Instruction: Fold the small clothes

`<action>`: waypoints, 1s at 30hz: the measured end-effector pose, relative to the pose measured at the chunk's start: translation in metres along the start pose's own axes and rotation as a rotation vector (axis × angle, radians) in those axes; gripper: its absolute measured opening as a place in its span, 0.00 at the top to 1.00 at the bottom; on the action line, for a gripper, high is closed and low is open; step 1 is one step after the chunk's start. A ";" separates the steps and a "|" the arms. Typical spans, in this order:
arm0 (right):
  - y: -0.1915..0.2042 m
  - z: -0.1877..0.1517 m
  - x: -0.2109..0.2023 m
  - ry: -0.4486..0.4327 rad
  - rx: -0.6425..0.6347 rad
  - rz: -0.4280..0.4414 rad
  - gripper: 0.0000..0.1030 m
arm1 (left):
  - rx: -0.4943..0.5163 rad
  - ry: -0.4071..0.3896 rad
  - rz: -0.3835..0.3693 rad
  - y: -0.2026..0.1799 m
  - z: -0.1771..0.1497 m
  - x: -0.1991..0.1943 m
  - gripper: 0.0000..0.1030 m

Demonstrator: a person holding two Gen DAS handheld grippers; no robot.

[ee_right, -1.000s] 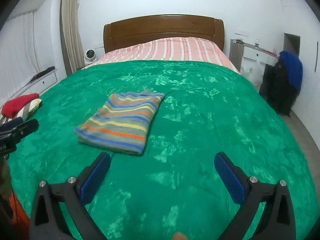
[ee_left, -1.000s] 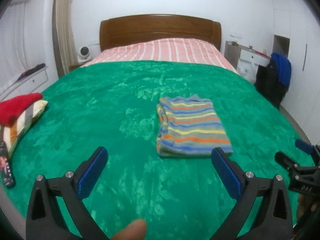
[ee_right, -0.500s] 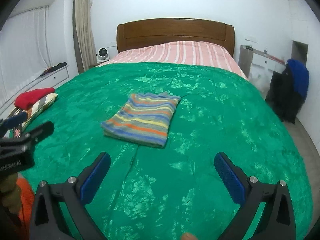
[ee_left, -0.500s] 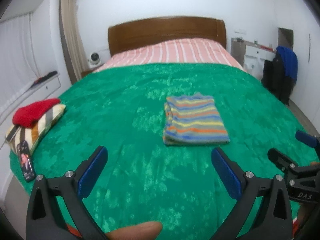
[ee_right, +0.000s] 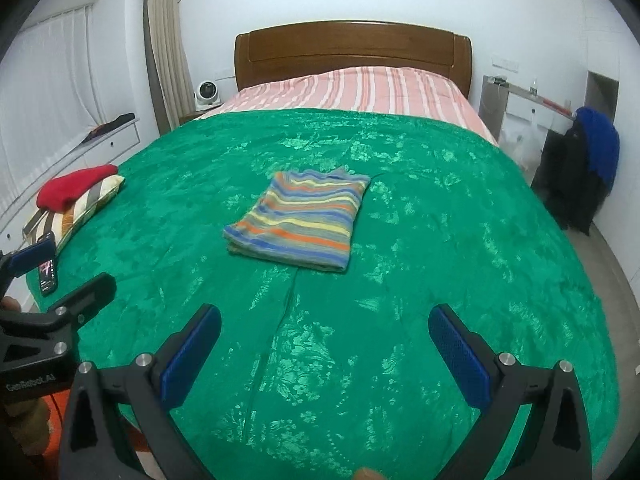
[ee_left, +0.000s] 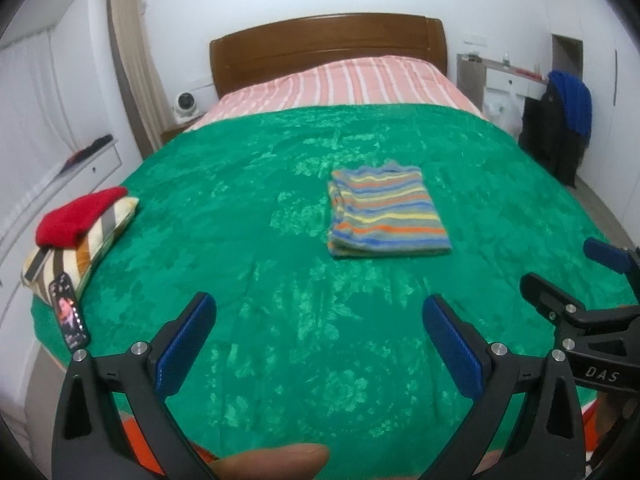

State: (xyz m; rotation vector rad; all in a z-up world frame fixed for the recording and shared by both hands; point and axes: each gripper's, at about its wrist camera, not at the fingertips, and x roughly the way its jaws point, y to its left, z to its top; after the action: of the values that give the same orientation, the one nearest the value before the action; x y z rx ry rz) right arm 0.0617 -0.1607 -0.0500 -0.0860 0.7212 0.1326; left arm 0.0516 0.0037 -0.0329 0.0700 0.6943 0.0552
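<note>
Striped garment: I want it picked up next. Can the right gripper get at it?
Probably yes: the right gripper is open, and only bare green blanket lies between it and the striped garment.

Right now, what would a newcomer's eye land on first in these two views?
The striped folded garment lying flat mid-bed on the bright green bedspread. At the bed's left edge, a red garment tops a striped pillow, with a phone nearer the foot. The left claw and right claw hang open and empty.

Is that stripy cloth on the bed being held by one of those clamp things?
No, the folded striped cloth lies alone on the green blanket, well ahead of the open right hand-held gripper.
</note>
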 end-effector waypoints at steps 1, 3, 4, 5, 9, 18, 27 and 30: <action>0.002 0.001 -0.002 -0.006 -0.008 -0.011 0.01 | -0.011 0.004 -0.011 0.003 0.000 0.000 0.00; 0.003 0.002 -0.006 -0.015 -0.014 -0.021 0.01 | -0.023 0.013 -0.023 0.005 -0.001 0.001 0.00; 0.004 0.002 -0.007 -0.017 -0.016 -0.022 0.01 | -0.026 0.015 -0.023 0.005 -0.001 0.002 0.00; 0.004 0.002 -0.008 -0.018 -0.016 -0.025 0.01 | -0.026 0.019 -0.022 0.004 -0.001 0.004 0.00; 0.004 0.003 -0.008 -0.016 -0.014 -0.051 0.01 | -0.032 0.037 -0.008 0.001 -0.002 0.011 0.00; 0.005 0.000 -0.015 -0.009 -0.028 -0.104 0.01 | 0.004 0.058 0.026 -0.007 -0.006 0.018 0.00; 0.003 -0.003 -0.011 0.003 -0.028 -0.108 0.01 | -0.002 0.070 0.016 -0.005 -0.008 0.023 0.00; 0.000 -0.004 -0.008 0.004 -0.016 -0.108 0.01 | -0.028 0.068 0.005 -0.002 -0.008 0.023 0.00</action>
State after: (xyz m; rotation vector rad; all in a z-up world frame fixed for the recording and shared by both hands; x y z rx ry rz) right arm 0.0525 -0.1619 -0.0476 -0.1404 0.7177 0.0348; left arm 0.0641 0.0035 -0.0544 0.0433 0.7615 0.0725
